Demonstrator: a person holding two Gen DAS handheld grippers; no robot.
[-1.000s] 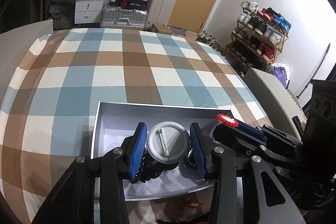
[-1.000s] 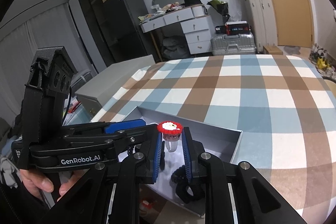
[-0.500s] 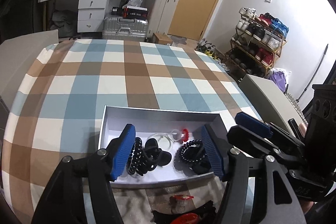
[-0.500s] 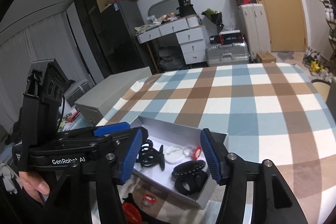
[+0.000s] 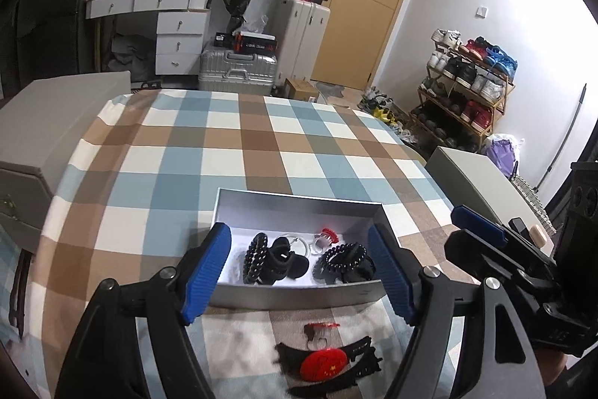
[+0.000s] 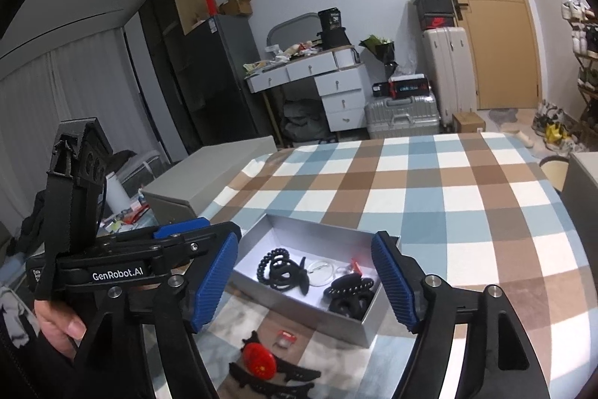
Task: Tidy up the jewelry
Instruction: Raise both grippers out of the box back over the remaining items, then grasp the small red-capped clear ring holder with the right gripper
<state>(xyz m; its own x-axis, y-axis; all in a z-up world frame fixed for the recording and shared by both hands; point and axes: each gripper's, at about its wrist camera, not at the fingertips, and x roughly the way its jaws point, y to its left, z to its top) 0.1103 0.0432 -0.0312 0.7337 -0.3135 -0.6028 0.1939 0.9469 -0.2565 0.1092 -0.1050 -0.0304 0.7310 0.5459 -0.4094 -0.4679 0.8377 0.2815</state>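
a: while both claws hang over the checked cloth (image 5: pixel 261 152), where does the jewelry sit?

b: mostly in the grey box (image 5: pixel 299 298) at lower centre of the left view. black bead bracelets (image 5: pixel 254 258) lie at its left, a black hair clip (image 5: pixel 286 260) beside them, a clear round piece (image 5: pixel 299 243) behind that, a small red-topped ring (image 5: pixel 325 237) further right, and a black coil tie (image 5: pixel 344 257) at the right end.

a: and outside the box?

b: low in the frame, on the cloth: a small red ring (image 5: pixel 321 330) and a red disc (image 5: pixel 323 363) lying on black clips (image 5: pixel 336 376).

a: how are the claws?

b: the left gripper (image 5: pixel 299 283) is spread wide, its jaws have just been opening, nothing between its blue pads (image 5: pixel 207 273). the right gripper (image 6: pixel 304 281) is the same: spread, just been opening, gripping nothing, the box showing through the gap. a hand (image 6: pixel 56 324) grips the left tool at the lower left of the right view.
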